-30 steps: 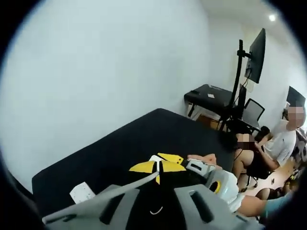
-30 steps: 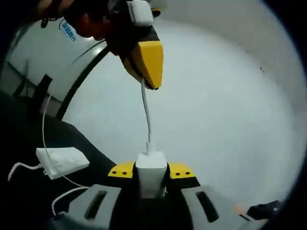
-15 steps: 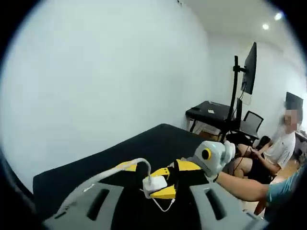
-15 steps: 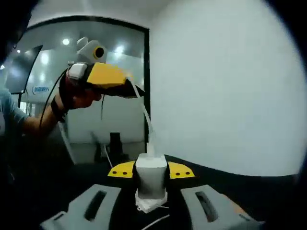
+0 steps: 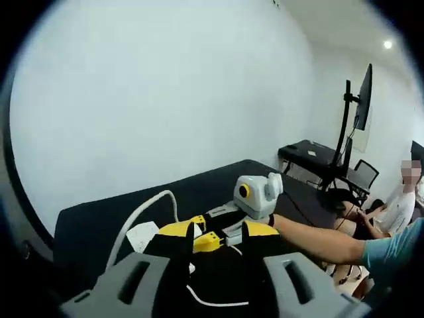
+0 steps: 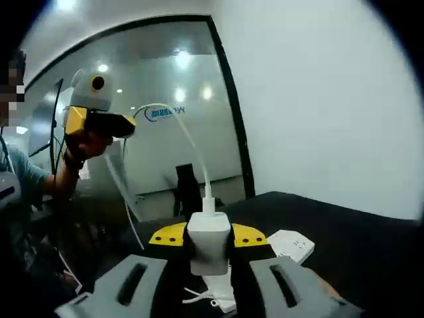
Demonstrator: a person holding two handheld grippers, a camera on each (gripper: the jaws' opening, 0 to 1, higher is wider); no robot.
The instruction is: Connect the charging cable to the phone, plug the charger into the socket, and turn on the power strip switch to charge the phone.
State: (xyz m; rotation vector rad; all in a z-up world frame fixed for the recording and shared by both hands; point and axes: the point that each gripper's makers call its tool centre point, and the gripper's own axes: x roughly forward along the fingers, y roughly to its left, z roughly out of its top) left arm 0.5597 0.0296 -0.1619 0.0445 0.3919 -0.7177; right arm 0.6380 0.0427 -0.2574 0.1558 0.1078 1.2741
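1. The counter (image 5: 86, 225) is covered in plain black and runs back to a bare white wall (image 5: 152, 99); in the right gripper view the same black top (image 6: 371, 245) stretches to the right under that wall.
2. In the right gripper view the right tongs (image 6: 208, 237) are clamped on a white charger (image 6: 209, 242), held upright between the yellow-tipped jaws. Its white charging cable (image 6: 192, 149) rises from the charger's top and arcs left to the left tongs (image 6: 109, 124), held up in a person's hand (image 6: 78, 154).
3. In the left gripper view the left tongs (image 5: 215, 232) sit low over the counter with the cable (image 5: 142, 215) curving up and away on their left side — whether the jaws pinch it or stand apart I cannot tell. The right tongs (image 5: 212, 240) lie just beyond them, on an outstretched forearm (image 5: 318, 242).
4. A white power strip (image 6: 290, 243) lies flat on the counter, to the right of the charger and a little farther off; in the left gripper view it (image 5: 142, 235) shows just left of the jaw tips.
5. The room — a glass partition (image 6: 172, 126) with a dark frame reflects ceiling lights, and on the far right stand a monitor on a pole (image 5: 360, 99), a dark desk (image 5: 311, 154) and an office chair (image 5: 363, 177).
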